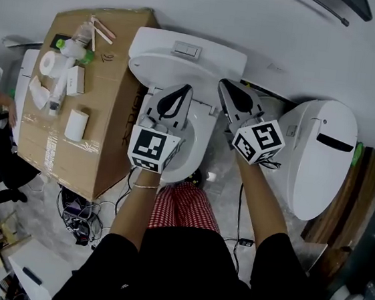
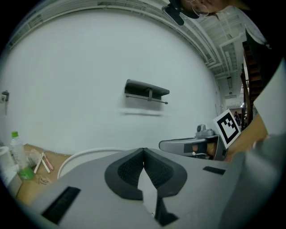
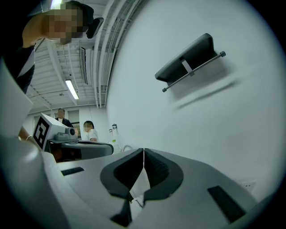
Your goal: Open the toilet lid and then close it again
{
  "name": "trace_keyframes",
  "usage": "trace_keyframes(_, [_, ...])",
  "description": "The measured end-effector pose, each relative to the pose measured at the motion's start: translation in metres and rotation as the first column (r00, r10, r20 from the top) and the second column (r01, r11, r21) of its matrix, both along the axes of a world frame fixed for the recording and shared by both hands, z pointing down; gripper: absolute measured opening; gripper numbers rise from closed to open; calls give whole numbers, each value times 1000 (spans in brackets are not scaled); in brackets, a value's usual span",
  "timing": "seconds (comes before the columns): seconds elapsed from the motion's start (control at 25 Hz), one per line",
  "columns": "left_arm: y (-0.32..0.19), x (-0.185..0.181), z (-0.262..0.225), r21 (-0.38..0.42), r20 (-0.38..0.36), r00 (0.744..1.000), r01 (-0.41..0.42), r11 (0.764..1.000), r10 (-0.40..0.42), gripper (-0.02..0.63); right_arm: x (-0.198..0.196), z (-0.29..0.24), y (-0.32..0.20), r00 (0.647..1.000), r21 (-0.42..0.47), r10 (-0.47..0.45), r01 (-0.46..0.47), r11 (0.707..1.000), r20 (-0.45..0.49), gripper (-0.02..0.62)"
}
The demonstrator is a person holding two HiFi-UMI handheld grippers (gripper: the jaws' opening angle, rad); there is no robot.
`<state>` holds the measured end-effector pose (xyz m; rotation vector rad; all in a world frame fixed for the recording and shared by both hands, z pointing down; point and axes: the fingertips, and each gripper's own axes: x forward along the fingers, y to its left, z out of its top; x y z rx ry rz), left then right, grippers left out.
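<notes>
Toilet, tank at far end, left gripper, right gripper above, jaws together

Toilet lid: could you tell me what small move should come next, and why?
Probably open the left gripper: it and the right gripper are both shut on nothing, and it hangs over the white ceramic toilet, so it cannot grip anything.
</notes>
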<state>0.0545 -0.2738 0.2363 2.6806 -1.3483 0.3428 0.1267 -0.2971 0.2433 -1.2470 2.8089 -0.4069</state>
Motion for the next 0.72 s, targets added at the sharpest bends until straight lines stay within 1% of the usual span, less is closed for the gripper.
trace_keyframes(0.28, [-9, 4, 12, -16, -2, 1000, -4, 1000, 4, 8, 1, 7, -13, 1000, -7, 0, 0, 1000, 8, 20])
trace_keyframes(0.72, [-26, 7, 26, -29, 10, 1000, 3, 1000, -3, 8, 1, 21, -31, 1000, -23, -3, 2, 1000, -31, 20])
